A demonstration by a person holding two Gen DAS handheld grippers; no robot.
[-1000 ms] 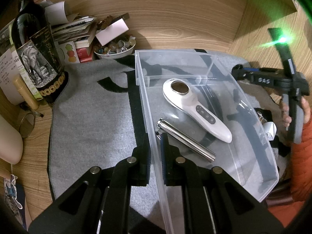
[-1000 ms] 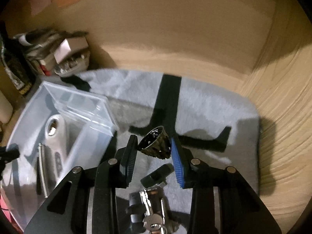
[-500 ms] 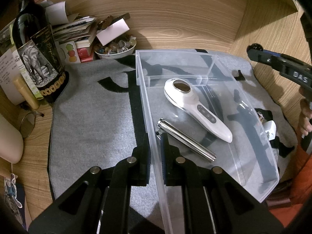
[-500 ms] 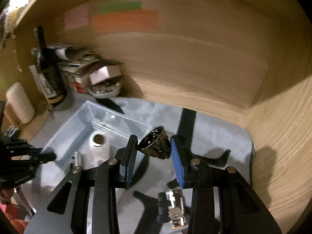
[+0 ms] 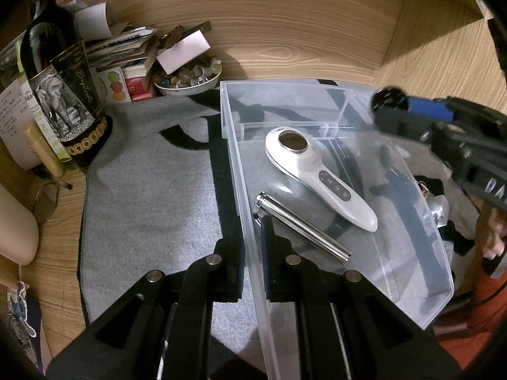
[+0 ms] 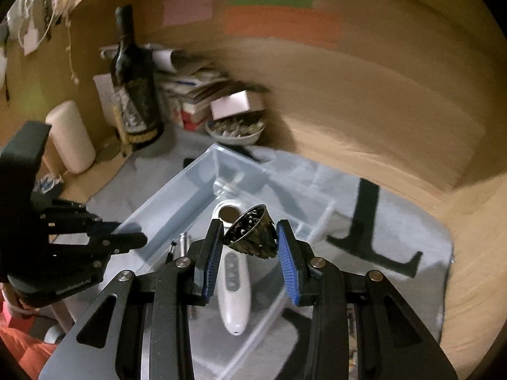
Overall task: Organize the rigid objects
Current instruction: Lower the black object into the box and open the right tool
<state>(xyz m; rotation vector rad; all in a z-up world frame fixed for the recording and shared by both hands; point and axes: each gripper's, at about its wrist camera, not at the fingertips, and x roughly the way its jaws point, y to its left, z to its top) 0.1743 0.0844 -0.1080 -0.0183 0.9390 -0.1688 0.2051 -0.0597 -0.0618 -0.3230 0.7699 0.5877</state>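
A clear plastic bin point(image 5: 437, 288) lies on a grey mat point(image 5: 152, 196). In it are a white handheld device point(image 5: 320, 177) and a metal cylinder point(image 5: 304, 226). My left gripper point(image 5: 252, 247) is shut on the bin's left wall. My right gripper point(image 6: 250, 247) is shut on a dark ribbed cup point(image 6: 253, 237), held in the air above the bin point(image 6: 177, 202) and the white device point(image 6: 234, 288). The right gripper point(image 5: 393, 107) also shows at the right of the left wrist view, over the bin's far right corner.
A dark wine bottle point(image 5: 60, 88), stacked papers and boxes point(image 5: 126, 60) and a bowl of small stones point(image 5: 187, 77) stand at the back left by the wooden wall. A cream cylinder point(image 6: 71, 136) stands at the left. Small items point(image 5: 439, 204) lie right of the bin.
My right gripper has carried the ribbed cup up from the mat and leftward, over the bin. The left gripper has kept its hold on the bin wall.
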